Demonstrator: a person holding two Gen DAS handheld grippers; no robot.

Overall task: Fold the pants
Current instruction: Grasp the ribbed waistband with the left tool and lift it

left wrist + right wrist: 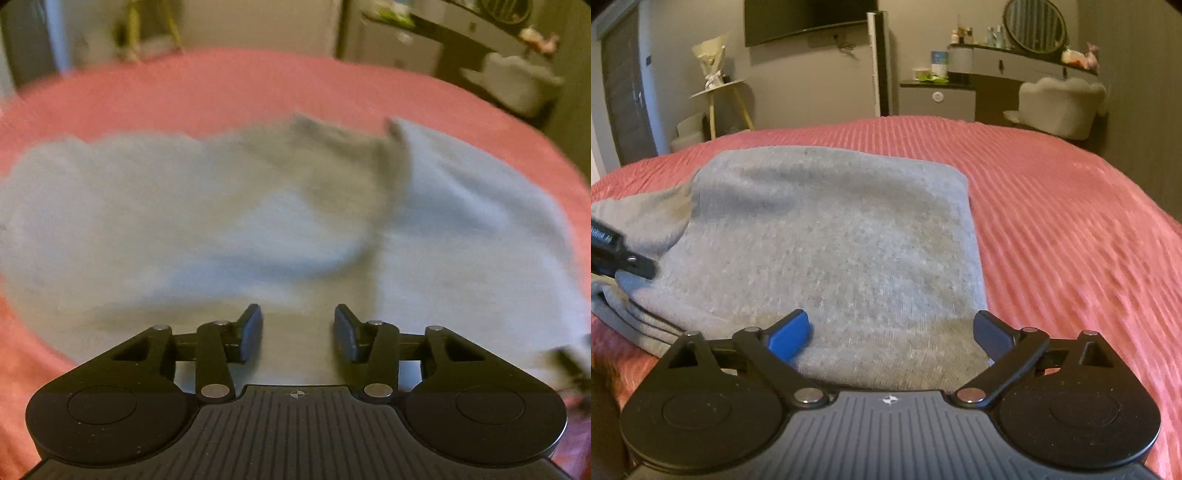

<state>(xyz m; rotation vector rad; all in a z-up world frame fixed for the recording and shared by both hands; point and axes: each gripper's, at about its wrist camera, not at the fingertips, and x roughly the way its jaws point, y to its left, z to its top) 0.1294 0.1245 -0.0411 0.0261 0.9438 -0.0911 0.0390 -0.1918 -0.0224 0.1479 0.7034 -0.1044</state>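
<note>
Generally, the grey pants point(831, 236) were found lying folded on the pink ribbed bedspread point(1071, 221), occupying the centre and left of the right wrist view. Stacked layers of the garment were noted at the lower left of that frame, and its right-hand edge was seen running down towards the lower centre.

The right gripper point(890, 334) was observed at the bottom of its own view with the jaws set wide apart. The near end of the pants was seen between and just beyond the two pads, which straddled the cloth without pressing on it. Whether the pads rested on the fabric could not be told.

The left gripper point(297, 332) was recorded at the bottom of the left wrist view, jaws roughly half apart, with nothing clamped between them. Grey fabric filled the space behind the gap and spread across the middle of that frame, which was blurred. A raised fold was noted right of centre. Contact with the cloth could not be confirmed.

A dark part of the left gripper was also seen at the left edge of the right wrist view, over the pants.
</note>
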